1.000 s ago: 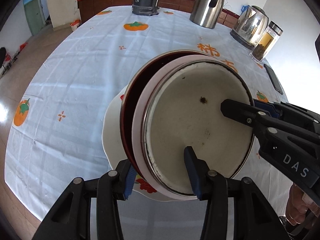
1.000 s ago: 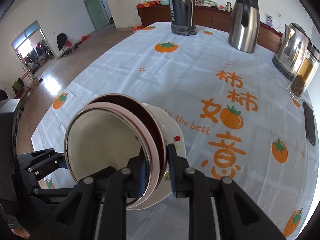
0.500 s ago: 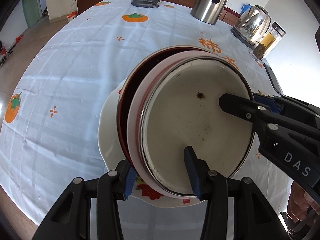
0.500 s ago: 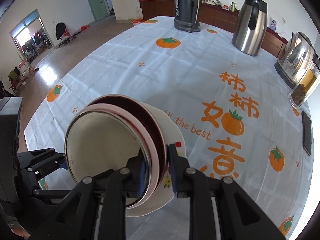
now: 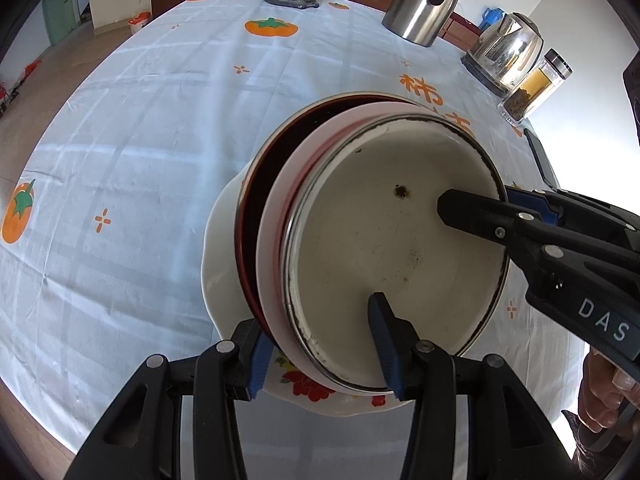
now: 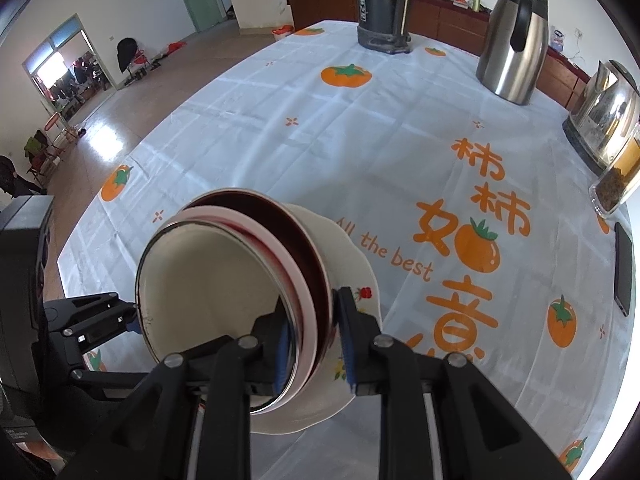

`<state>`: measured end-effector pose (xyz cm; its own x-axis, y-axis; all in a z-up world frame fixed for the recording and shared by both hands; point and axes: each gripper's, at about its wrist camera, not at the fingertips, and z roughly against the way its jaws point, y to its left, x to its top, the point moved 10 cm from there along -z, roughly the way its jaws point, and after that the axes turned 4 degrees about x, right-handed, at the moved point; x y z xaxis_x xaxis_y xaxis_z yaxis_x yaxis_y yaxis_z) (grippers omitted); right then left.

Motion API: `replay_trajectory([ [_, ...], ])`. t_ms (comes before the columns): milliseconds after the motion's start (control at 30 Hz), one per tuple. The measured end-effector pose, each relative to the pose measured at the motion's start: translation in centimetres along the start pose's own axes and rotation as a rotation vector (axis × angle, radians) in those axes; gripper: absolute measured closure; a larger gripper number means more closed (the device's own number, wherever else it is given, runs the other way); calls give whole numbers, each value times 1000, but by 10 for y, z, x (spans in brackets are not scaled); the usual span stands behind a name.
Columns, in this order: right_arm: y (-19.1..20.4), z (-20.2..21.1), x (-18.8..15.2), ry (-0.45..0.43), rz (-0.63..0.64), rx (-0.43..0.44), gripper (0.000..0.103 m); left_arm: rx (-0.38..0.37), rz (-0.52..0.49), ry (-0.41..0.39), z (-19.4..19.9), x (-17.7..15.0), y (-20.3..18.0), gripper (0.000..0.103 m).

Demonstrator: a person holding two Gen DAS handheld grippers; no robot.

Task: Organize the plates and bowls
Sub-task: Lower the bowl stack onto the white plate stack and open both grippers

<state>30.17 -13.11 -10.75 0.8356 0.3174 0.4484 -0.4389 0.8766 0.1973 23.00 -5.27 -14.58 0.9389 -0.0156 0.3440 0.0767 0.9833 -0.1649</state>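
Observation:
A nested stack is held in the air above the table: a cream enamel bowl (image 5: 392, 240) inside a pink bowl (image 5: 276, 216), inside a dark red bowl (image 5: 256, 200), on a white flowered plate (image 5: 218, 248). My left gripper (image 5: 316, 344) is shut on the stack's near rim. My right gripper (image 6: 312, 336) is shut on the opposite rim; in the left wrist view it shows as a black arm (image 5: 520, 232) at right. In the right wrist view the cream bowl (image 6: 208, 288), dark red bowl (image 6: 316, 264) and plate (image 6: 352, 252) show, with the left gripper (image 6: 100, 316) at left.
The table has a white cloth (image 6: 320, 140) with orange persimmon prints. At the far side stand a dark thermos (image 6: 382, 4), a steel jug (image 6: 514, 36), a kettle (image 6: 604, 116) and a glass jar (image 6: 618, 176). A phone (image 6: 624, 268) lies at the right edge.
Both grippers have lifted the stack higher together; the table looks farther below. The grips are unchanged.

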Motion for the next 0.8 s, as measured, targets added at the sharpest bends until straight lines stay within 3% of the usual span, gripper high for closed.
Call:
replay_trajectory([
  [267,-2,-2,1,10,1,-6,80,-26,5,4,2,0,2,55],
  [467,-4,-3,-1,0,-5,-6,79,-36,-8,-35,5,1,0,54],
  [800,-7,-9,0,-34,-12,-3,78,44,-51,-137,10,11,1,54],
])
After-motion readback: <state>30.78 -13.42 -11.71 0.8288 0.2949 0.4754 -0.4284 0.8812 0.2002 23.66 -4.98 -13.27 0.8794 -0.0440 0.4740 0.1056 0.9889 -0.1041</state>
